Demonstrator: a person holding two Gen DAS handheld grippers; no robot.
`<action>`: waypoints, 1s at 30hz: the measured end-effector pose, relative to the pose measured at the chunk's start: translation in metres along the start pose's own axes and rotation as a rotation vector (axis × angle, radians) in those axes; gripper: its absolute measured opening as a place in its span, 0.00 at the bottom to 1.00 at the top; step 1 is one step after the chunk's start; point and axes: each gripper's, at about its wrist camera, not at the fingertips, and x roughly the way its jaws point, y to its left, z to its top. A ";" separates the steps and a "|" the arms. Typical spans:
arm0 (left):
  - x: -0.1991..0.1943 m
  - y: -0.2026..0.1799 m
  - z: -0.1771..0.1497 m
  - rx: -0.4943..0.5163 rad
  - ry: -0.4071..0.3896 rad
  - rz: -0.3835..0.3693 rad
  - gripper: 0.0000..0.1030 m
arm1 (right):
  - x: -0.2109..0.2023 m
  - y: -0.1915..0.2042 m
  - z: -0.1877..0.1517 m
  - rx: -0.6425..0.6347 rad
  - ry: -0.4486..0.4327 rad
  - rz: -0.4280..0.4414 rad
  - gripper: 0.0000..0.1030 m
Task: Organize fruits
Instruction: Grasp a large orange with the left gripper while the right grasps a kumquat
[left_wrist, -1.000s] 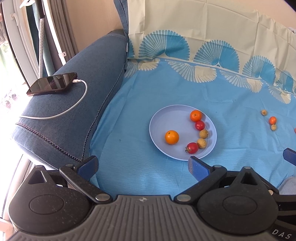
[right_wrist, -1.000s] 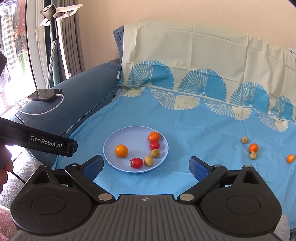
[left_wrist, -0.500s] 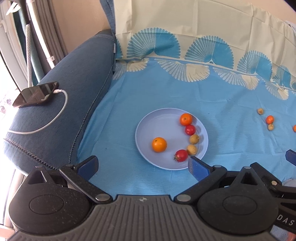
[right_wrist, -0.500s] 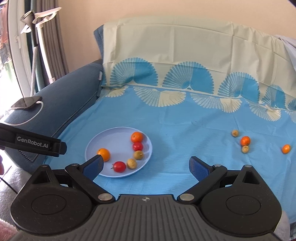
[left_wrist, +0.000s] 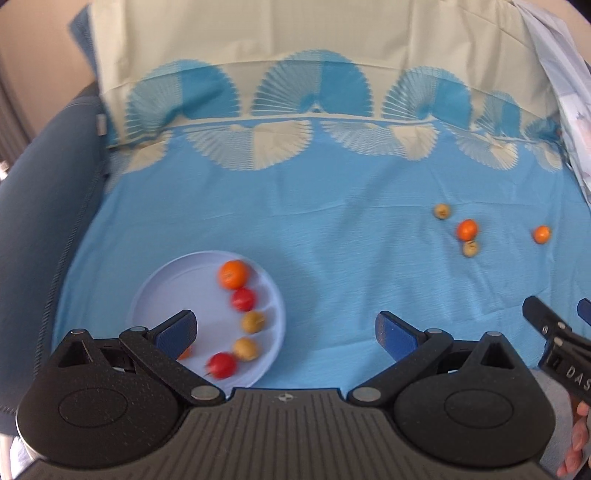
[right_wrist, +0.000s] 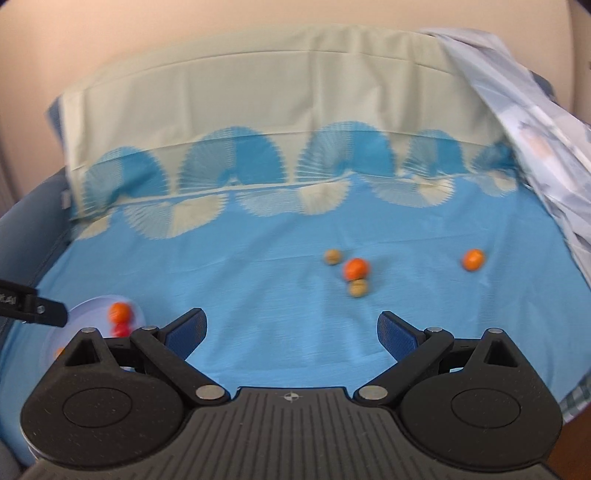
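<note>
My left gripper (left_wrist: 286, 328) and right gripper (right_wrist: 291, 328) gape, empty; small round fruits (right_wrist: 355, 268) dot the cloth, six fill the plate (left_wrist: 173, 280).

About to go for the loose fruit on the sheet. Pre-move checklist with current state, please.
1. Right gripper open and empty: ok, fingers spread with nothing between them.
2. Left gripper open and empty: ok.
3. Loose fruit located: ok. Orange fruit sits between two small tan fruits; a second orange fruit lies apart, further right.
4. Target free to pinch: not ok. The nearer tan fruit looks to be touching the orange one; the picture is blurred.
5. Plate has room: ok, its left half is bare.
6. Path over the blue sheet clear: ok, nothing lies between the right gripper and the cluster.
</note>
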 end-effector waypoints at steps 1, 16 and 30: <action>0.009 -0.012 0.008 0.009 0.010 -0.019 1.00 | 0.008 -0.014 0.003 0.019 -0.006 -0.025 0.96; 0.195 -0.208 0.110 0.104 0.180 -0.191 1.00 | 0.198 -0.210 0.046 0.161 -0.021 -0.184 0.90; 0.254 -0.245 0.114 0.127 0.261 -0.185 0.39 | 0.270 -0.228 0.026 0.019 0.088 -0.263 0.36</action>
